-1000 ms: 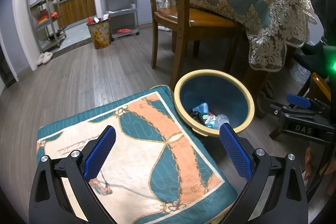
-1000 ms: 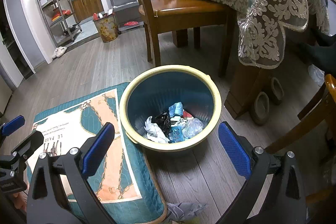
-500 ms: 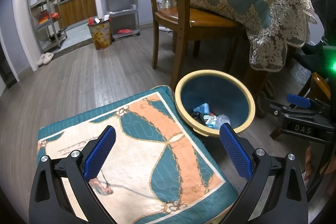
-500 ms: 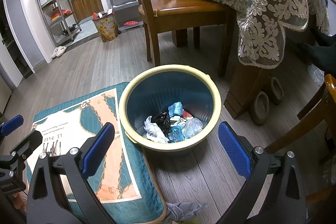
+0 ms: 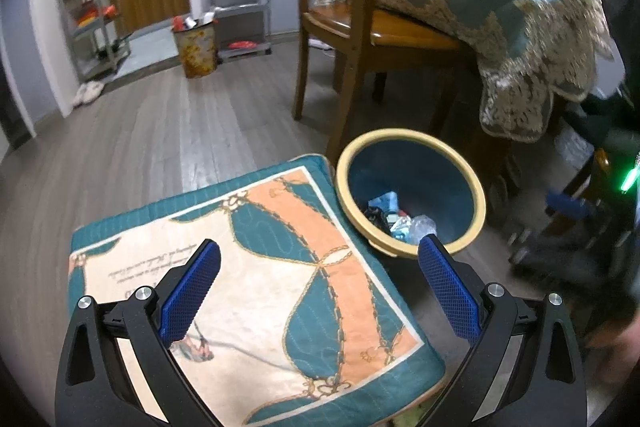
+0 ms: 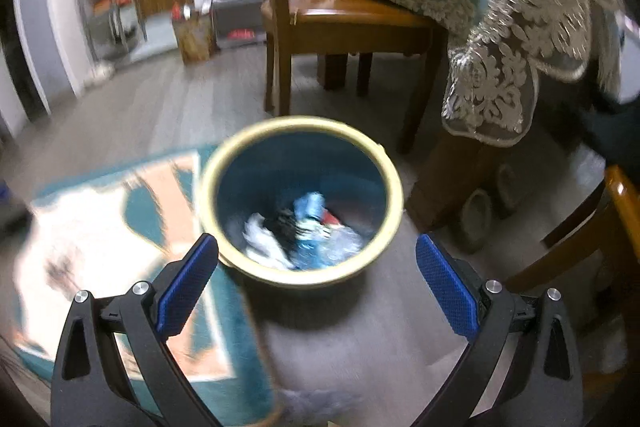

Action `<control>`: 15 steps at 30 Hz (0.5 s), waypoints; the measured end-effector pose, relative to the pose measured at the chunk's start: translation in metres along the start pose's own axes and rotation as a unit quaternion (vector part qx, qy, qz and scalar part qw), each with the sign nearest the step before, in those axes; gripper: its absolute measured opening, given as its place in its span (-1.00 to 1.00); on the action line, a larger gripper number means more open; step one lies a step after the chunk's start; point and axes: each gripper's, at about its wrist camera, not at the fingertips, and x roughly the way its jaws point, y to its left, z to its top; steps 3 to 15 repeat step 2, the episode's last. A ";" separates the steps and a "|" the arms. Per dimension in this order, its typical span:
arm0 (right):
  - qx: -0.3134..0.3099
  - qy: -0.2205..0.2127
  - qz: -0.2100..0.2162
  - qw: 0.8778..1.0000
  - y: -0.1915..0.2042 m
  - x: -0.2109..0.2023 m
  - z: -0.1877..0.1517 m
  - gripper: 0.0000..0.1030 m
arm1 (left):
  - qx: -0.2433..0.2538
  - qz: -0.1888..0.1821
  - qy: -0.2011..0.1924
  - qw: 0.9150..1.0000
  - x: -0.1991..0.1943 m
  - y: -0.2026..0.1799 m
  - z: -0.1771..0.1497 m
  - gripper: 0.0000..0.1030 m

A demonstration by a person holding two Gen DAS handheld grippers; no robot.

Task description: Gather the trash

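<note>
Trash bin (image 6: 394,183), yellow rim, teal inside, stands on wood floor (image 5: 168,135) touching right edge of teal-and-peach mat (image 5: 264,291). Trash (image 6: 300,231) lies at bin bottom. Left gripper (image 5: 318,281) over mat, jaws apart, empty. Right gripper (image 6: 316,275) above bin's near rim, jaws apart, empty; view blurred. Wooden chair (image 5: 352,39) behind bin.

text: none legible | cushion (image 5: 256,291): a few lines of small script print on its pale panel near the left edge, too small and curved to make out (right wrist view too blurred to help) | bin (image 5: 472,203), tablecloth (image 5: 500,11): no lettering seen
</note>
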 end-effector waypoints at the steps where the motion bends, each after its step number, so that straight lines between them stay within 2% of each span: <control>1: -0.017 0.018 -0.005 1.000 0.008 0.009 -0.004 0.89 | -0.005 0.004 -0.008 1.000 -0.005 0.005 0.002 0.91; 2: -0.030 0.037 -0.005 0.999 0.017 0.019 -0.007 0.89 | -0.009 0.014 -0.023 1.000 -0.012 0.012 0.005 0.91; 15: -0.030 0.037 -0.005 0.999 0.017 0.019 -0.007 0.89 | -0.009 0.014 -0.023 1.000 -0.012 0.012 0.005 0.91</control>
